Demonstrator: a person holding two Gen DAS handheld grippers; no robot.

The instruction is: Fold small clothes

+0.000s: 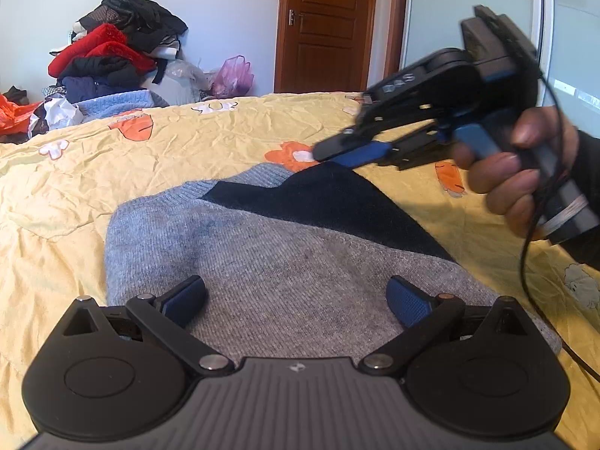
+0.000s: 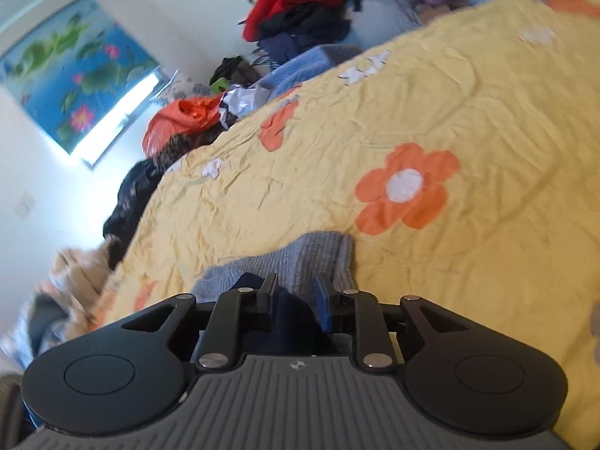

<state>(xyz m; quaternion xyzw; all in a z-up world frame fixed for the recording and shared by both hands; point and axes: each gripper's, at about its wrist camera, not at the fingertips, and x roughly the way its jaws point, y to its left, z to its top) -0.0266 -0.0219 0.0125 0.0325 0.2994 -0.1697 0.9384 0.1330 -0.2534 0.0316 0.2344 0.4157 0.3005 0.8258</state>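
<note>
Your grey sweater (image 1: 262, 247) lies flat on the yellow flowered bedspread (image 1: 75, 187); your left gripper (image 1: 296, 302) hovers over the sweater's near part, jaws spread wide; your right gripper (image 1: 337, 155) pinches the sweater's dark navy panel (image 1: 337, 202) at its far corner; beyond the sweater, a clothes pile (image 1: 112, 48) and a wooden door (image 1: 326, 26) stand against the white wall.

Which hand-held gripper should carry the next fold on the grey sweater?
Probably right: the right hand-held gripper already pinches the navy flap of the grey sweater; the left hand-held gripper hovers open.
</note>
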